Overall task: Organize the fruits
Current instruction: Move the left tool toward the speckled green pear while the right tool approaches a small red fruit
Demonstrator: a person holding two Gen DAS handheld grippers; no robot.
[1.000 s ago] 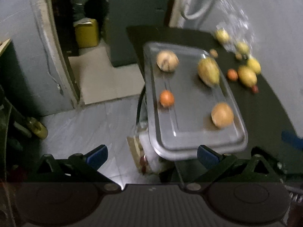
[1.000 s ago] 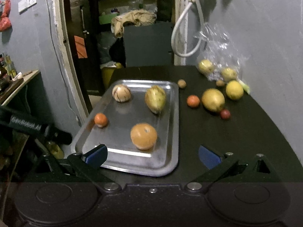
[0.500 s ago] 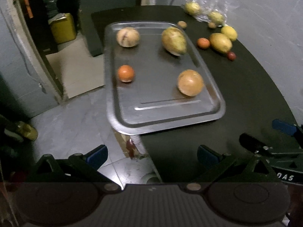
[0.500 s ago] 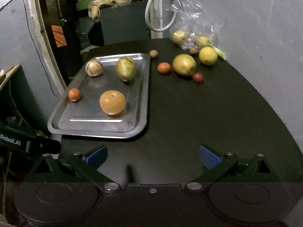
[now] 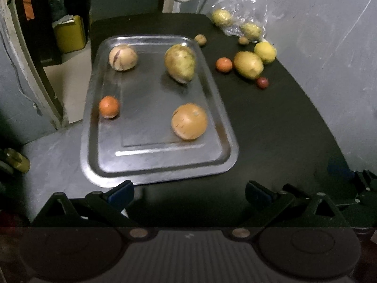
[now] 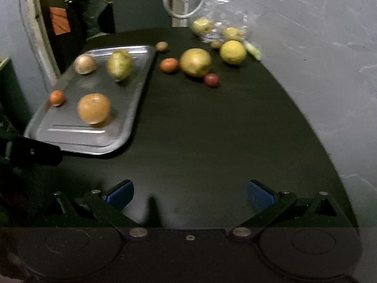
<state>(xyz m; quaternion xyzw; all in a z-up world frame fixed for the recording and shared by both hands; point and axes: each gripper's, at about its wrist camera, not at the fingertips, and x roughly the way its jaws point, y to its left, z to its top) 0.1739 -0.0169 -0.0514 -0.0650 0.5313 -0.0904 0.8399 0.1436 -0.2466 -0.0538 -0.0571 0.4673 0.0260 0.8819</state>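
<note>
Both views now sit squarer over the worktop (image 6: 212,129) | left tool (image 5: 189,192) and right tool (image 6: 190,192) wide, empty | tray (image 5: 160,165) holds four fruits; loose fruits at 1 o'clock | step: approach; next, reach the small red fruit (image 6: 211,79).

I see open black tabletop (image 6: 212,129) ahead | steel tray (image 6: 132,108) blocks my left | loose fruit cluster (image 6: 195,62) and plastic bag (image 6: 219,23) crowd the far wall
</note>
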